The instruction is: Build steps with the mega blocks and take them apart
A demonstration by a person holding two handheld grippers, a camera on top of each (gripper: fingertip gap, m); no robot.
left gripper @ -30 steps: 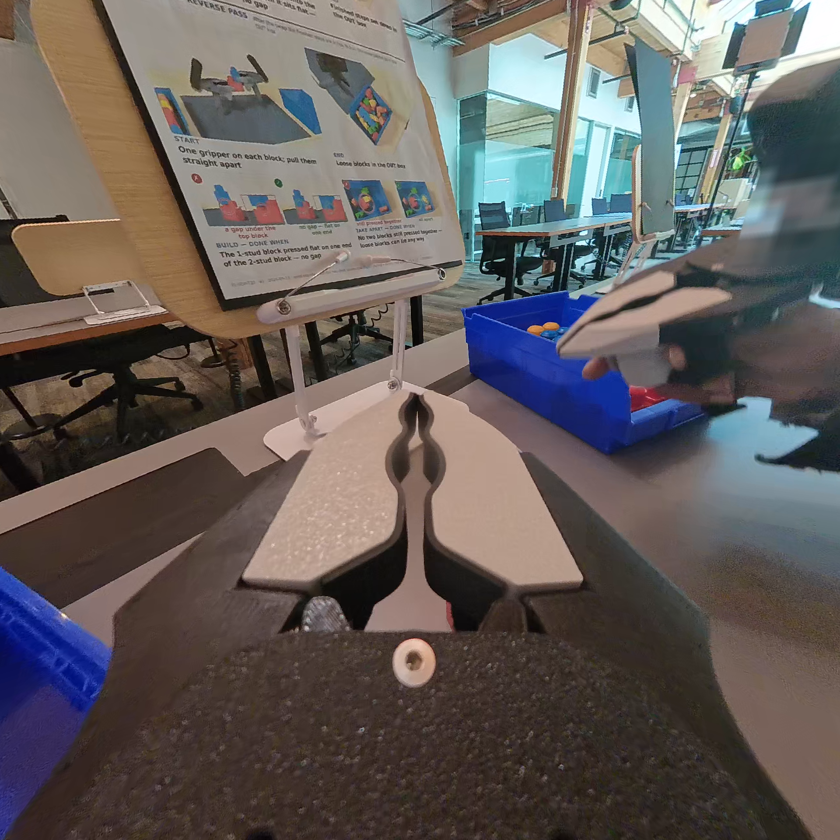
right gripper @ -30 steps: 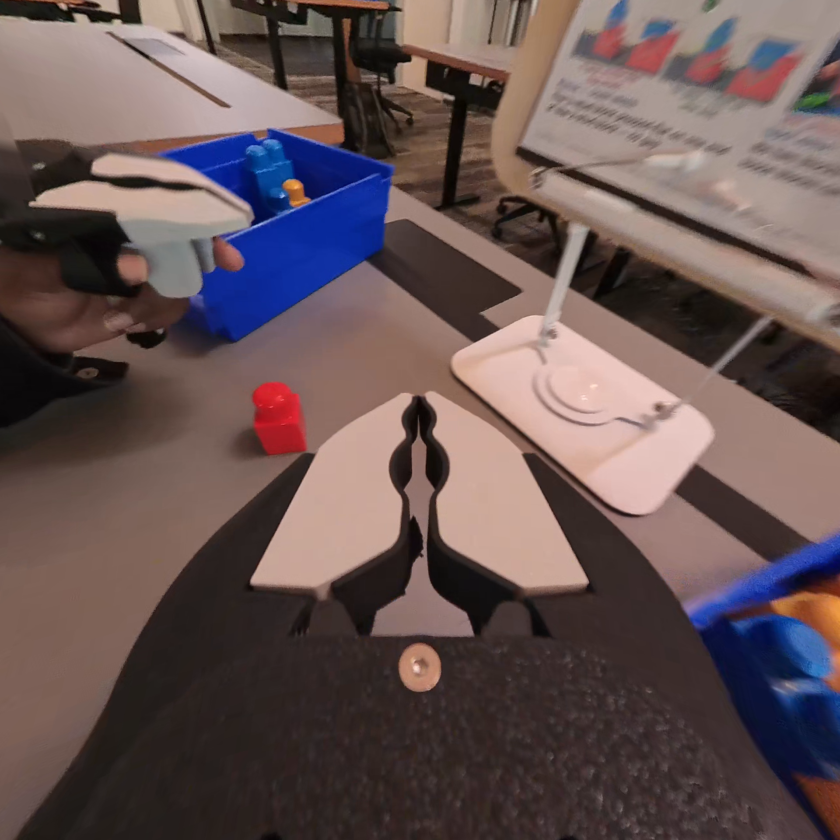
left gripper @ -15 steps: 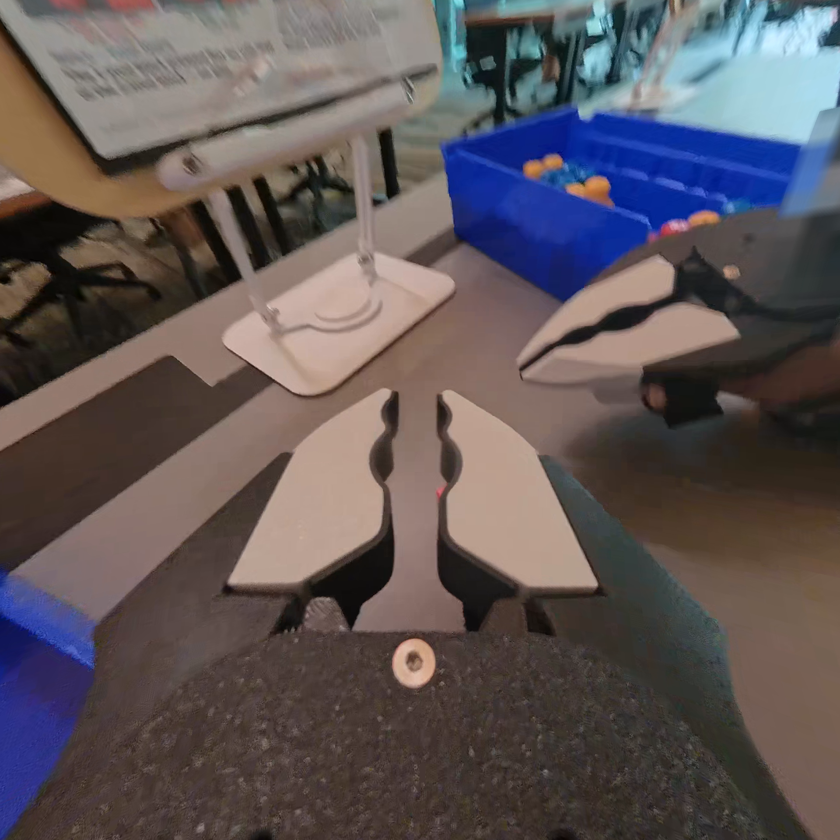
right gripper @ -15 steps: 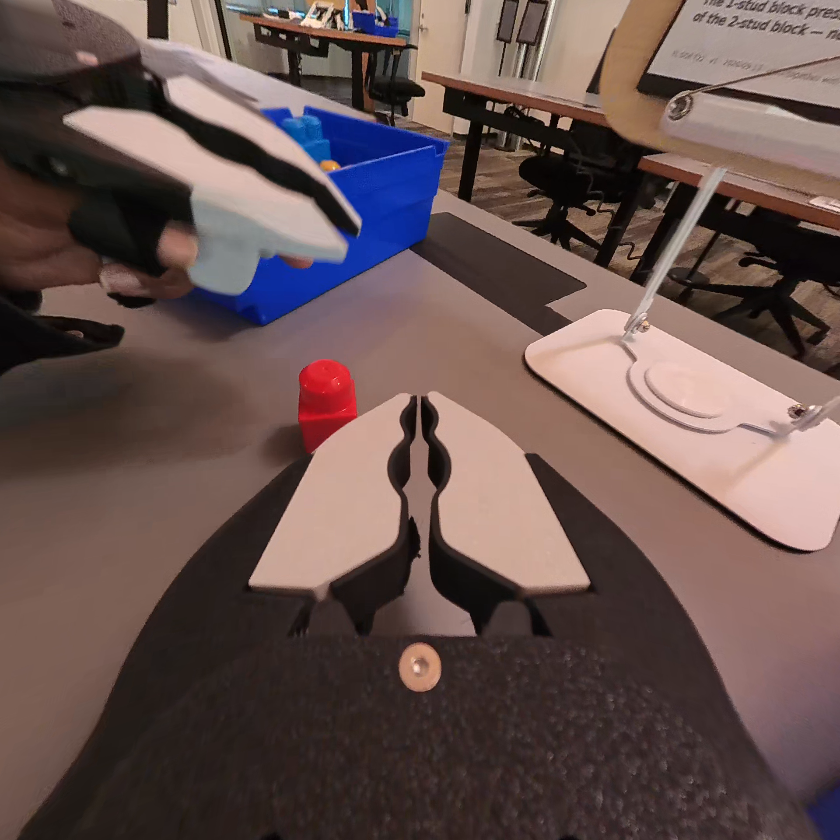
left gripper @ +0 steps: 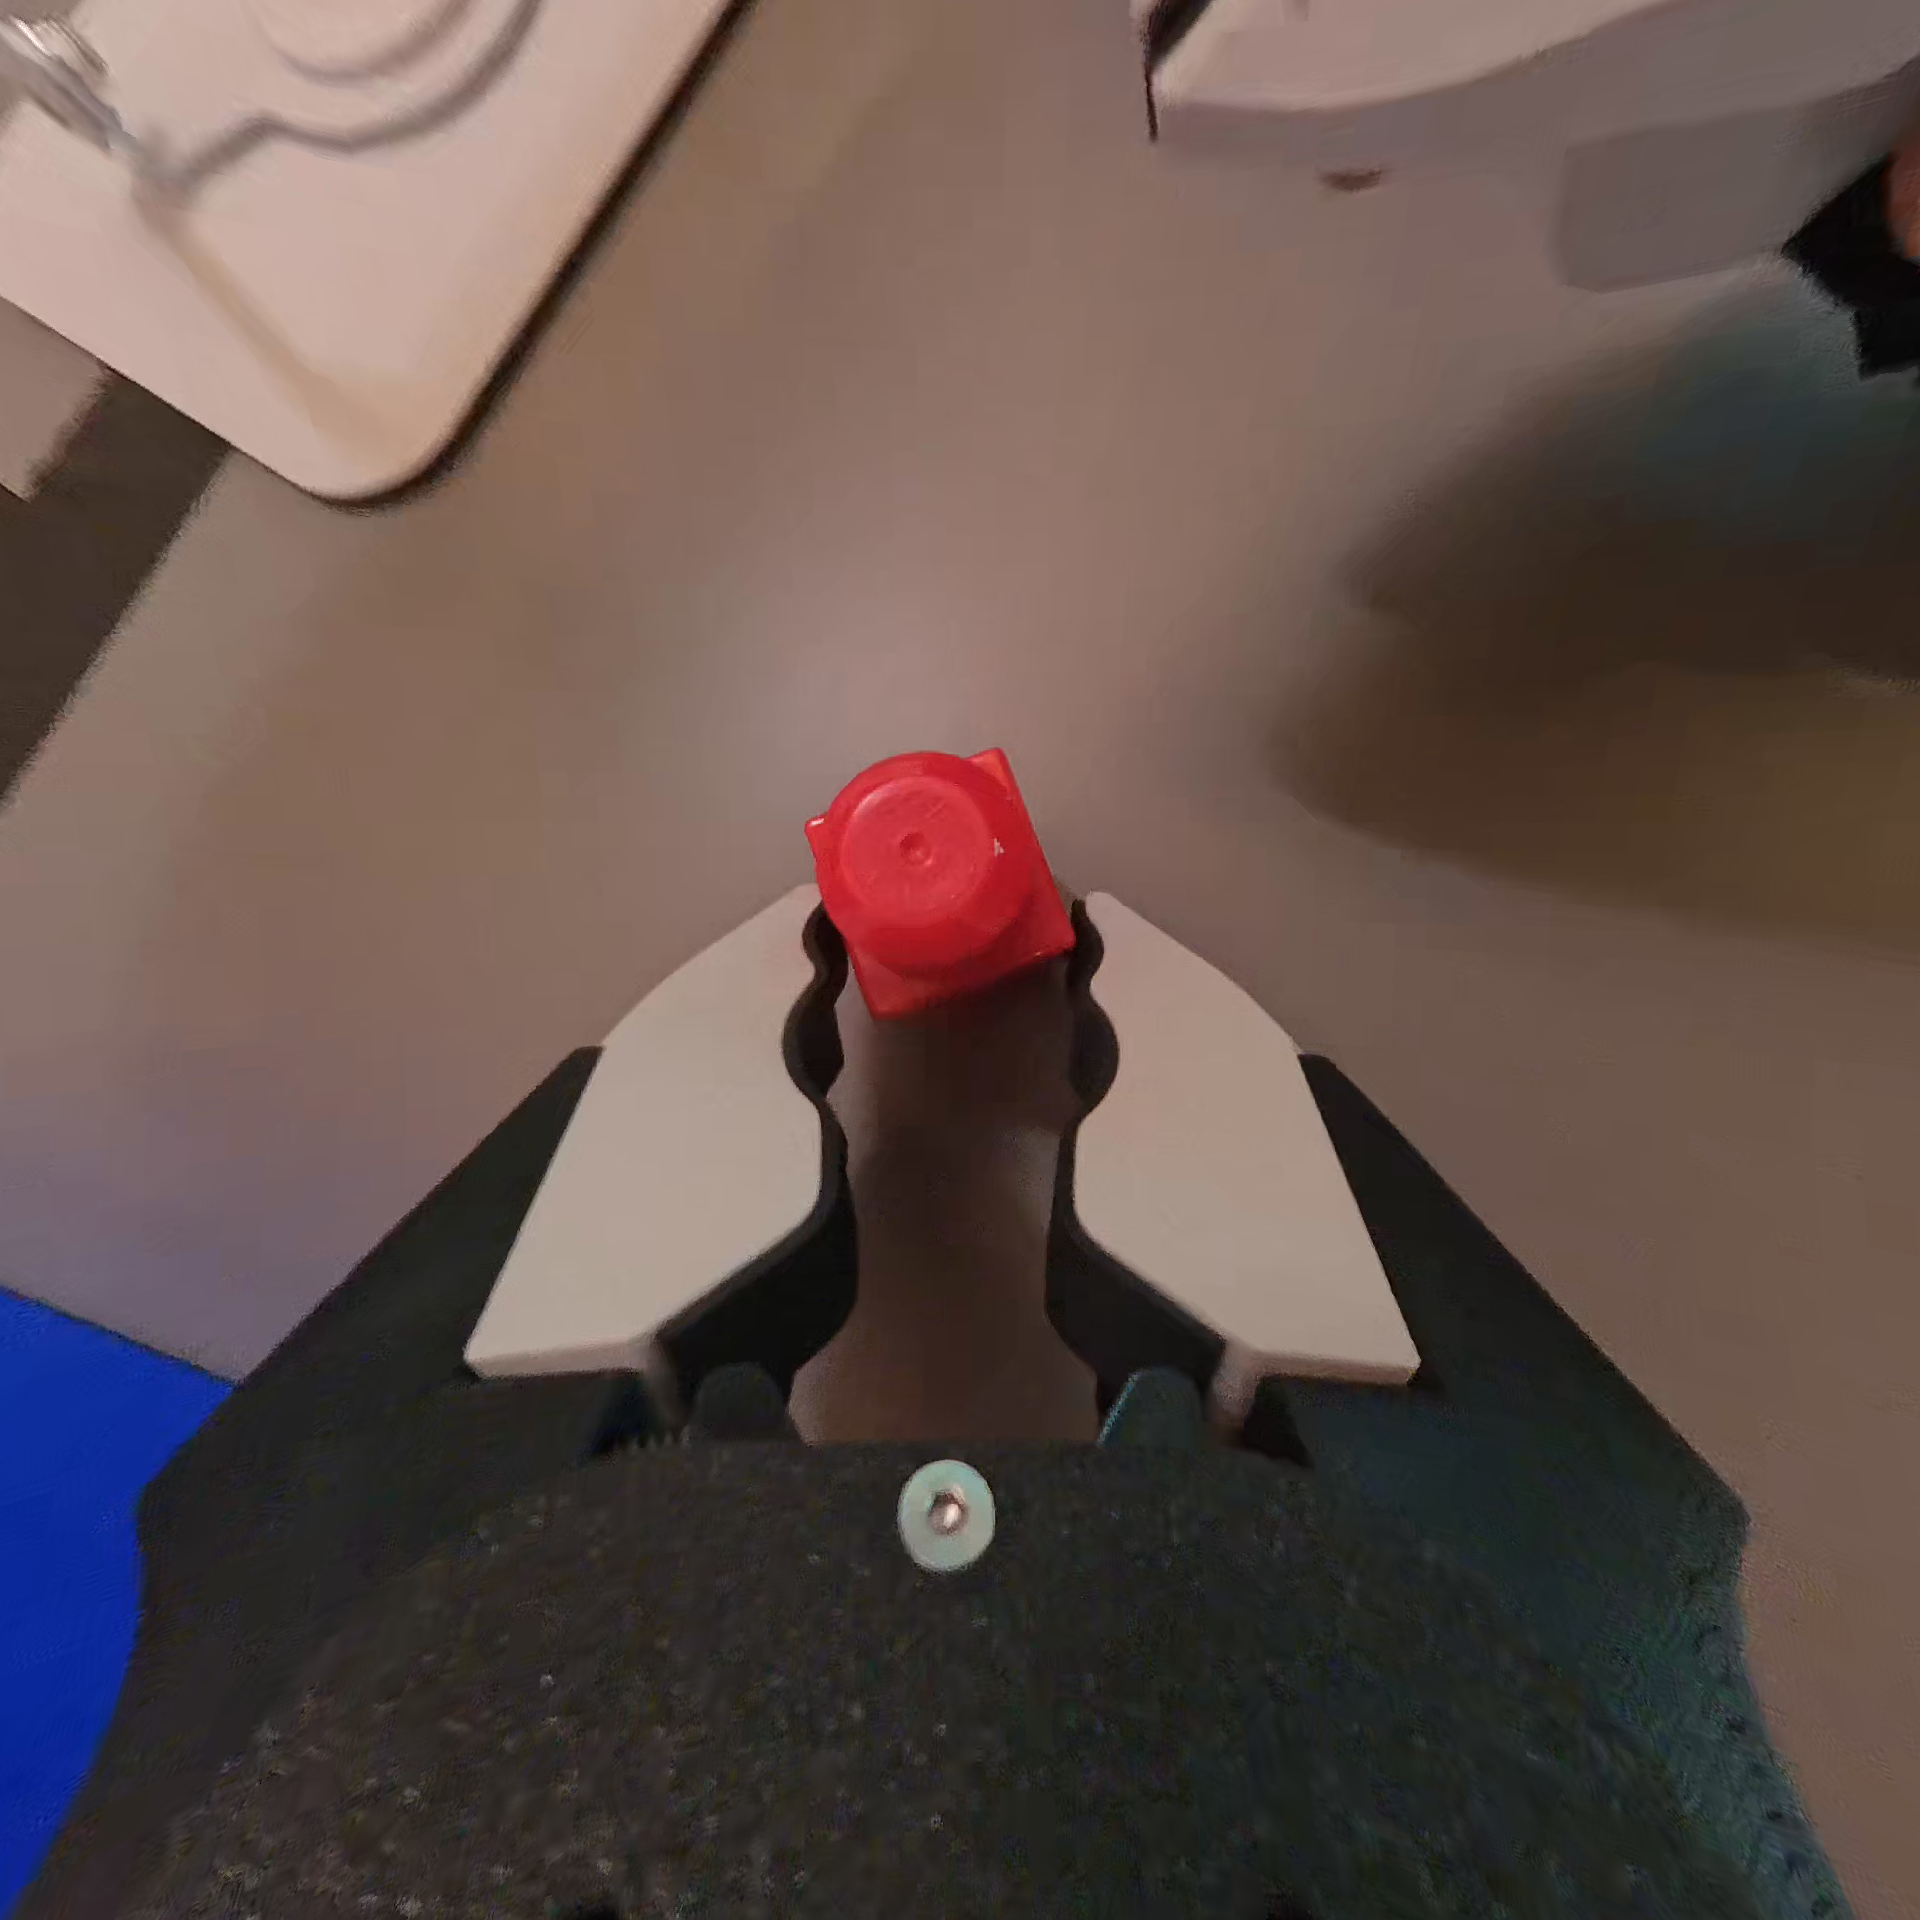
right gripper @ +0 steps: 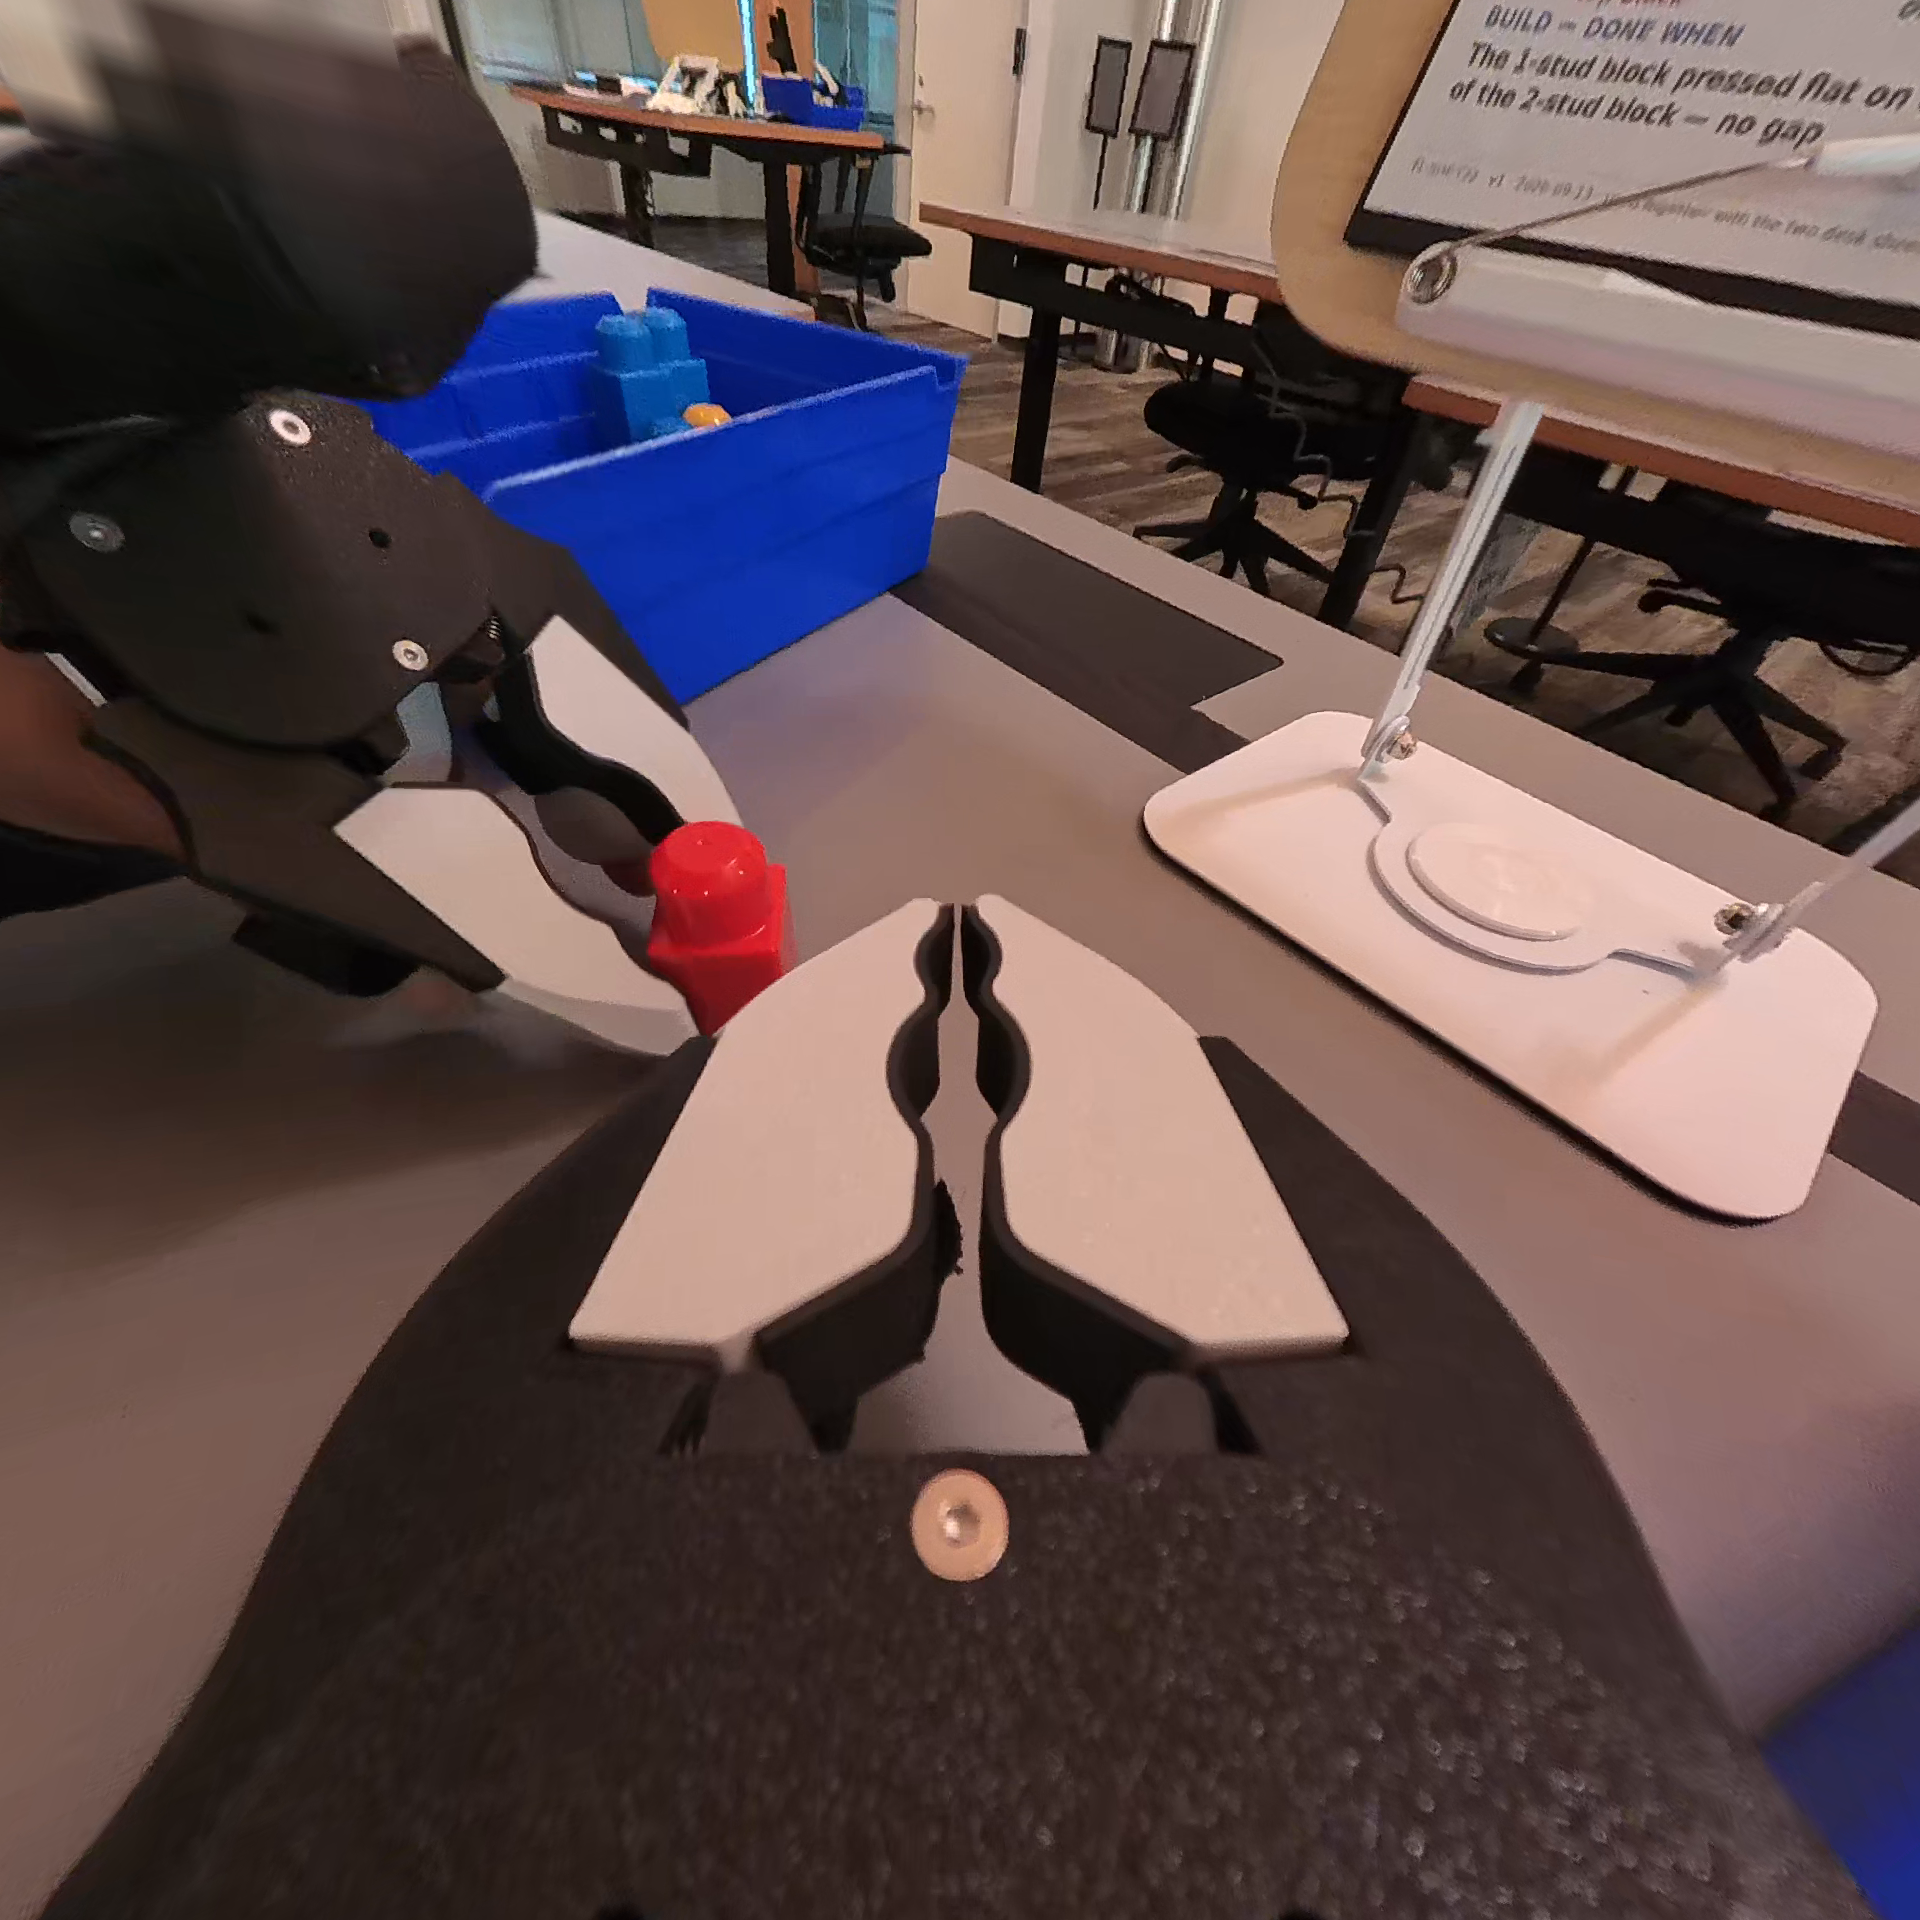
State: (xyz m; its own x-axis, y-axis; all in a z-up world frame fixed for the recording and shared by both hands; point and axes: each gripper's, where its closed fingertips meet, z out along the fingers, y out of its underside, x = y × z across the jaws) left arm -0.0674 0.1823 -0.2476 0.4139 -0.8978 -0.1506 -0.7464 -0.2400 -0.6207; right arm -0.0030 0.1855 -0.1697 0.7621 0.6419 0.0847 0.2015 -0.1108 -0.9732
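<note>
The left claw is pointing down at the grey desk, its jaws standing wide, and a red block is sitting upright on the desk right at the fingertips, at the centre of the left wrist frame. The block's lower corners are reaching in between the two tips; whether the pads are touching it, I cannot tell. In the right wrist frame the same block is showing at centre left, with the left claw tilting down around it from the left edge.

The right claw is hovering just beside the block, its jaws drawn nearly together with only a thin slit between them — holding nothing. It is also showing as a blurred pale shape at the upper right of the left wrist frame.

A blue bin is standing on the desk at the upper left of the right wrist frame, with a blue block and something small and orange inside. A white stand base is lying on the desk at the right, carrying a wooden board with a printed instruction sheet at the upper right — its blue heading and black lines are legible. No brand marks are showing on the blocks or claws.
</note>
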